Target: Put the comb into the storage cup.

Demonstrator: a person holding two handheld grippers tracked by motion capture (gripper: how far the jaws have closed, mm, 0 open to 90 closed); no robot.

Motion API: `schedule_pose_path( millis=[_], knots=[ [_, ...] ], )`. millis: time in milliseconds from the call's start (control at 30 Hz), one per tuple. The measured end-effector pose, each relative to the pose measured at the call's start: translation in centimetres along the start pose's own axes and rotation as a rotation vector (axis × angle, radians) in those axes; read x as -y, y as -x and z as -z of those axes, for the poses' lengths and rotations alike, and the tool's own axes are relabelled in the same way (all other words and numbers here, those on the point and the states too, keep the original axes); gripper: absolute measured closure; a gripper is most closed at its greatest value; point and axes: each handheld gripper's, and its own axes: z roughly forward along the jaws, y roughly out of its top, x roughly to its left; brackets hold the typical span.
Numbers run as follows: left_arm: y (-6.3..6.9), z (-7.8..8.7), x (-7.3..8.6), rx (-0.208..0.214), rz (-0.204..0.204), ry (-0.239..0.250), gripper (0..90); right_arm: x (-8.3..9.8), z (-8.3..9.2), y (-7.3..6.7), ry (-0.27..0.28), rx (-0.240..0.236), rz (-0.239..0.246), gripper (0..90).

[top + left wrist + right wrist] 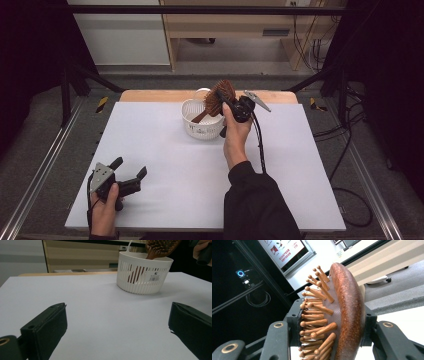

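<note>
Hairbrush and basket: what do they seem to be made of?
Hairbrush: looks like wood, reddish-brown with a smooth, slightly glossy back; its pins look wooden too, with rounded tips, set in a finely textured pad, possibly rubber.
Basket: looks like white moulded plastic, matte, with thin vertical slats, a thin loop handle and a barcode sticker.

Grey floor (50,130) all round the table, black frame rails (200,9) overhead, and a pale wooden cabinet (225,25) sat behind.

The basket (201,120) is set at the far middle of the tabletop (165,150); the hairbrush (218,98) is held over it, handle down inside.
</note>
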Motion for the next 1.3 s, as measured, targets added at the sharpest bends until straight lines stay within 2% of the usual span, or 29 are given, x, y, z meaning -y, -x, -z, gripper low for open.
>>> schedule_pose_path(
  millis=[767, 1300],
  knots=[
    [0.0, 0.1, 0.0, -0.002, 0.001, 0.005, 2.1, 1.4, 0.0, 0.7, -0.011, 0.002, -0.022, 50.5],
    [0.0, 0.0, 0.0, -0.001, -0.001, -0.001, 2.1, 1.5, 0.6, 1.4, -0.026, -0.014, -0.03, 50.7]
  ],
)
